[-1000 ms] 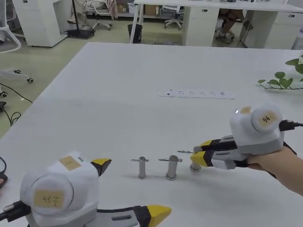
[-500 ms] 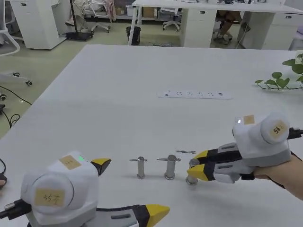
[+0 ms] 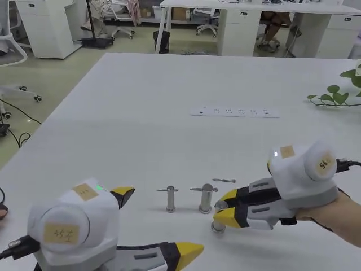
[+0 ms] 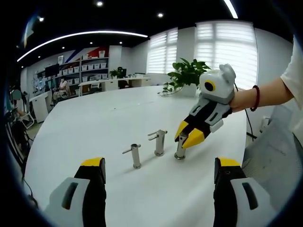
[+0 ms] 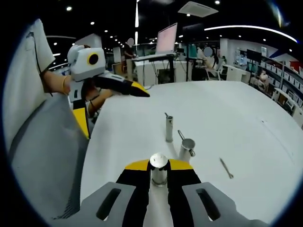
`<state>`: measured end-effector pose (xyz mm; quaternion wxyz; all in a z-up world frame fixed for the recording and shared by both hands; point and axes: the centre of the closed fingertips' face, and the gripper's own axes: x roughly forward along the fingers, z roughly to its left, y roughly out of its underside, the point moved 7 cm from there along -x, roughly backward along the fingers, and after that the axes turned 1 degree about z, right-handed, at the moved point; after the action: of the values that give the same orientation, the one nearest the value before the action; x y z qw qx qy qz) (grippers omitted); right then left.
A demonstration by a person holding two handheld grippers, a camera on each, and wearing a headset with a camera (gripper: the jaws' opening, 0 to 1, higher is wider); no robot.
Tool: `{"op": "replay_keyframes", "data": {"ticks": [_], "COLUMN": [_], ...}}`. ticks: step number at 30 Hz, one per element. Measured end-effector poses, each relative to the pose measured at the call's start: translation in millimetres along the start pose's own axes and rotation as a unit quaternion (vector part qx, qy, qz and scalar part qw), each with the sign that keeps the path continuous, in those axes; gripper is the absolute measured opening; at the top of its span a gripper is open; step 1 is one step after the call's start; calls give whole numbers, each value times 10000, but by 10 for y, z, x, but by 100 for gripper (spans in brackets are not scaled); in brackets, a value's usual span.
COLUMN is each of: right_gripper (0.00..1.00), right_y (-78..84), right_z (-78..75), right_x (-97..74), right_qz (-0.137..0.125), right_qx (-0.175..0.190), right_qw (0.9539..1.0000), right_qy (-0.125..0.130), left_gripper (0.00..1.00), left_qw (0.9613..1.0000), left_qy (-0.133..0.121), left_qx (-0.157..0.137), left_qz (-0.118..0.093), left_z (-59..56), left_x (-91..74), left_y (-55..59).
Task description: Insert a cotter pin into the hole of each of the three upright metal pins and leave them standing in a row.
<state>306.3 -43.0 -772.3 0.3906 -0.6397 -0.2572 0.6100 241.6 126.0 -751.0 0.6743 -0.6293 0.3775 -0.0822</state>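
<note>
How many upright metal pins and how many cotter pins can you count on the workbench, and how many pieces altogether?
Upright metal pins: 3
Cotter pins: 3 (two inserted, one loose)
Total: 6

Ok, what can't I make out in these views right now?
- Held silver metal pin: its hole, head view, covered by the right gripper's yellow fingers.
- Loose thin cotter pin: its shape, head view, too small.
- Left gripper: head view, partly cut by the bottom edge.
</note>
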Motion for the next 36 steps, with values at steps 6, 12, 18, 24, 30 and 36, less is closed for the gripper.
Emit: {"op": "replay_keyframes", "data": {"ticks": [6, 12, 18, 24, 30, 36], "right_gripper": [13, 14, 14, 14, 15, 20], "right_y": [6, 51, 66, 71, 76, 50], "right_z": [39, 78, 117, 125, 130, 132], "right_x": [58, 91, 88, 84, 91, 84], "right_qz": [26, 139, 160, 154, 102, 37], "right_qx": [-65, -175, -320, -411, -396, -343], "right_qw": [10000, 9997, 9992, 9989, 9991, 9993], "right_qy": [-68, -112, -166, -143, -107, -111], "left_gripper": [95, 95, 95, 95, 95, 95], "left_qw": [10000, 10000, 10000, 10000, 10000, 10000], "left_qy": [-19, -13, 4, 18, 24, 27], "left_qx": [-24, -29, -30, -17, -17, 2], "left_qz": [18, 32, 49, 77, 86, 91], "left_z": [10, 6, -1, -6, -9, -8], "left_x": [0, -2, -5, -4, -9, -9], "left_y": [6, 12, 19, 29, 34, 35]}}
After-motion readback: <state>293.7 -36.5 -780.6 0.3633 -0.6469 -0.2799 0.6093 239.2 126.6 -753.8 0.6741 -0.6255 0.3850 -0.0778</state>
